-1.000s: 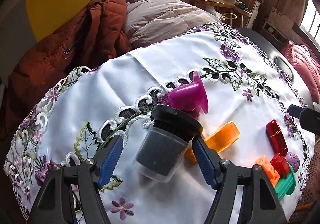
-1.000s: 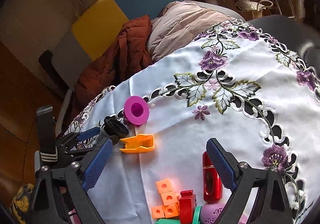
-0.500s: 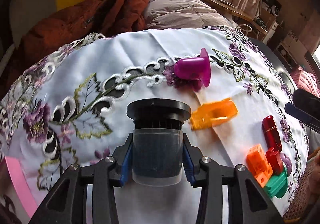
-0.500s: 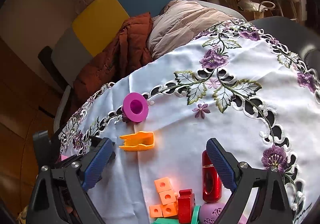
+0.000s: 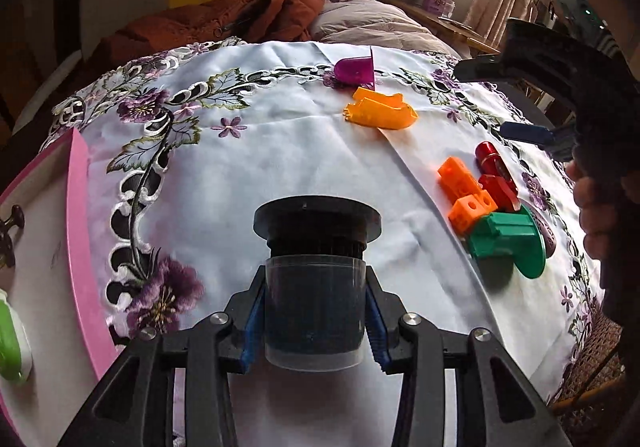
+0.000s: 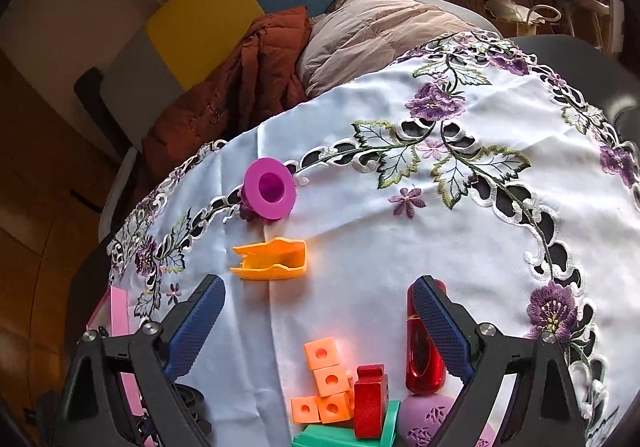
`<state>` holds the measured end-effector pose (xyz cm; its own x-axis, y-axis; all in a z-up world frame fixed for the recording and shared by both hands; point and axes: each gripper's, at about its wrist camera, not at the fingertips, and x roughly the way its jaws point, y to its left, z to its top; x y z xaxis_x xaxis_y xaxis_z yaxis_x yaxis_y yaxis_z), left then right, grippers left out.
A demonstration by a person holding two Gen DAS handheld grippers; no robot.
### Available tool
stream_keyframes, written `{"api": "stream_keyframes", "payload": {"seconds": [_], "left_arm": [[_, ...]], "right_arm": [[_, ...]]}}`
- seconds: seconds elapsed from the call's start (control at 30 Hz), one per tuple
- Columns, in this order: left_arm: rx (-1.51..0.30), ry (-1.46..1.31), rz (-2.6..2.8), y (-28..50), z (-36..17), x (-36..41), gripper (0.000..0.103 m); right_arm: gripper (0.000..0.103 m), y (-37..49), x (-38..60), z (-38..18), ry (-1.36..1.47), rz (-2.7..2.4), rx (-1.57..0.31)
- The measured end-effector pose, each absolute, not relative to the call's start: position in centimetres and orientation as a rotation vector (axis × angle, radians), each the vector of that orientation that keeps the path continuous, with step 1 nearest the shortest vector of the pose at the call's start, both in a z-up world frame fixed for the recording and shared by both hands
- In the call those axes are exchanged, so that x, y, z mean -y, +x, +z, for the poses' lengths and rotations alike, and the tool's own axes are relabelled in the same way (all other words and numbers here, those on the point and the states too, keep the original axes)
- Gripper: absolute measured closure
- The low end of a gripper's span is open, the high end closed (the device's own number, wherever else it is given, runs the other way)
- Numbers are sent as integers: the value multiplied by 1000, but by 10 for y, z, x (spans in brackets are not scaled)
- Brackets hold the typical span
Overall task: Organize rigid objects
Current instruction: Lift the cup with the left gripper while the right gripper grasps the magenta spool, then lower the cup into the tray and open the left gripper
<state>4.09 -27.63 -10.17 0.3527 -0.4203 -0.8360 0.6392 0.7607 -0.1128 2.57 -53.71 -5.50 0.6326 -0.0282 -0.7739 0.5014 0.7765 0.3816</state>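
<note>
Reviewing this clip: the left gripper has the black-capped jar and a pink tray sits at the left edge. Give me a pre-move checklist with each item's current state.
1. Black-capped jar clamped between the left gripper fingers: ok, both blue pads press its clear body.
2. Jar seated square: ok, cap points straight away from the camera.
3. Pink tray within view as drop spot: ok, at the left edge beside the jar.
4. Free room in the tray: cannot tell, a green and white item and a dark knob already lie in it, and most of it is out of frame.
5. Right gripper free: ok, open and empty above the orange blocks.
</note>
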Motion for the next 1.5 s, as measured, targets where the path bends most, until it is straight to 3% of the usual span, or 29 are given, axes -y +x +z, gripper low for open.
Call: {"api": "stream_keyframes", "payload": {"seconds": [0.57, 0.63, 0.67, 0.7, 1.23, 1.5], "left_arm": [[-942, 182, -711, 32, -107, 263, 60], [-939, 177, -712, 33, -107, 263, 60], [-939, 173, -711, 33, -107, 263, 60], [-936, 173, -711, 33, -107, 263, 60], [-906, 205, -676, 22, -97, 257, 60], [-850, 211, -677, 4, -66, 237, 60]], "right_arm": [[8, 177, 527, -71, 471, -349, -980], [16, 192, 524, -85, 430, -366, -1031], [39, 197, 523, -92, 415, -367, -1058], [47, 201, 522, -98, 400, -359, -1085], [47, 121, 466, -42, 277, -94, -962], [47, 73, 429, -74, 251, -8, -1046]]}}
